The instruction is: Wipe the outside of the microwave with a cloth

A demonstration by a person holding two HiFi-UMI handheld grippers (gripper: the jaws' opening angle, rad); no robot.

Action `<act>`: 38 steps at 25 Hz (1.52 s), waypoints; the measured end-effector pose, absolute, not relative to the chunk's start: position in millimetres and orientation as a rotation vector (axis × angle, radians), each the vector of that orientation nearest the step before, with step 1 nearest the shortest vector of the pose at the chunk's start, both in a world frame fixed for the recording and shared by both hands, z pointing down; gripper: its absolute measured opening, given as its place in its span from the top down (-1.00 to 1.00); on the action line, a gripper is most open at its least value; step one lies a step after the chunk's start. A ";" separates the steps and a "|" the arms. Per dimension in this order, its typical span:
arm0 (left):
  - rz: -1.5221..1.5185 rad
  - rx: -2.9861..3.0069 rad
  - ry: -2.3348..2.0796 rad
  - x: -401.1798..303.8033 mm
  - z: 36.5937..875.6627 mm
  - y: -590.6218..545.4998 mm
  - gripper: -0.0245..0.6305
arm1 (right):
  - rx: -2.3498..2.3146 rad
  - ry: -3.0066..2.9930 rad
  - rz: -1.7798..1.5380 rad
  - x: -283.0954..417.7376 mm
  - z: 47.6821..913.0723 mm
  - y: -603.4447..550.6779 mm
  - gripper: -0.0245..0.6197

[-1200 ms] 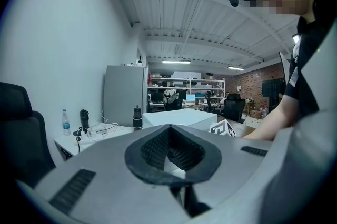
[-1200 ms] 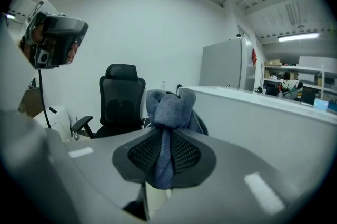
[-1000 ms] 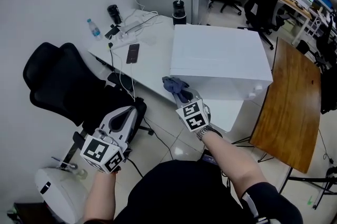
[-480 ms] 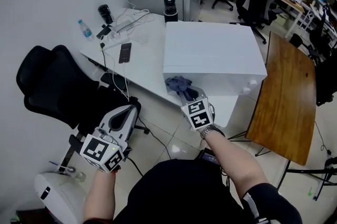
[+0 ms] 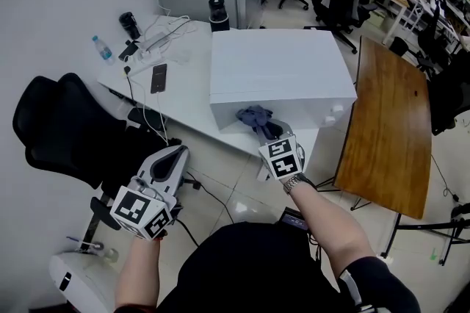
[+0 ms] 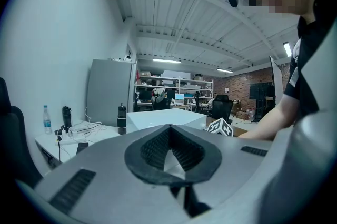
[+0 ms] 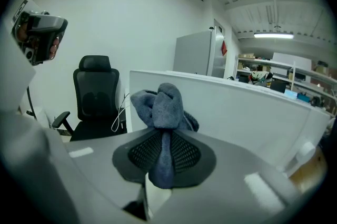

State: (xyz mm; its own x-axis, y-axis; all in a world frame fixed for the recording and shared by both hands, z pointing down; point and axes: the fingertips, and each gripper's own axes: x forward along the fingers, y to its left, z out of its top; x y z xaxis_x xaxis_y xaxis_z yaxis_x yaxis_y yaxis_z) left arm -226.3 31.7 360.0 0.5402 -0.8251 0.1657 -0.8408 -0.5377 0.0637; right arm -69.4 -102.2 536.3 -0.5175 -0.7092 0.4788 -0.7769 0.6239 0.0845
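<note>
**Cloth at the microwave's front face, held in the right gripper**

The right gripper (image 5: 263, 130) pinched a grey cloth (image 5: 253, 115) by a narrow fold, with the bunched end up against the front of the white microwave (image 5: 279, 69), low and left of centre. We could not tell whether it was actually touching. The left gripper (image 5: 175, 153) hung low over the floor, jaws pressed together on nothing.

Risks, as we judged them:
- A hard drag could pull the thin fold out of the jaws.
- The cloth could snag on the small knobs (image 5: 332, 112) at the front's right end.
- Nothing steadied the microwave, which stood at the near end of the white desk (image 5: 187, 95), so a push could shift it.

The desk's far corner held a phone (image 5: 158, 78), cables, a bottle (image 5: 102, 49) and a flask (image 5: 217, 10). A black chair (image 5: 59, 124) stood to the left and a wooden table (image 5: 385, 128) to the right, on a tiled office floor.
</note>
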 end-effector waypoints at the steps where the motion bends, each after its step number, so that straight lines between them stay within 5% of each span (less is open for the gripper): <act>1: 0.175 2.640 -1.426 -222.6 360.0 30.8 0.91 | 1.182 -2.368 0.198 -63.2 536.6 -102.6 0.78; 38: 0.220 2.692 -1.320 -37.9 350.9 20.6 0.91 | 1.416 -2.224 0.329 185.4 536.0 -108.4 0.78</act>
State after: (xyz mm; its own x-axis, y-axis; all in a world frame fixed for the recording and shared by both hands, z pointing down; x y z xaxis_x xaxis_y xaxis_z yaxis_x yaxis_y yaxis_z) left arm -37.9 20.6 350.9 0.6056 -0.7728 0.1899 -0.7925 -0.6072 0.0567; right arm 185.4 -108.4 536.0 -0.3496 -0.7834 0.5138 -0.8986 0.4357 0.0528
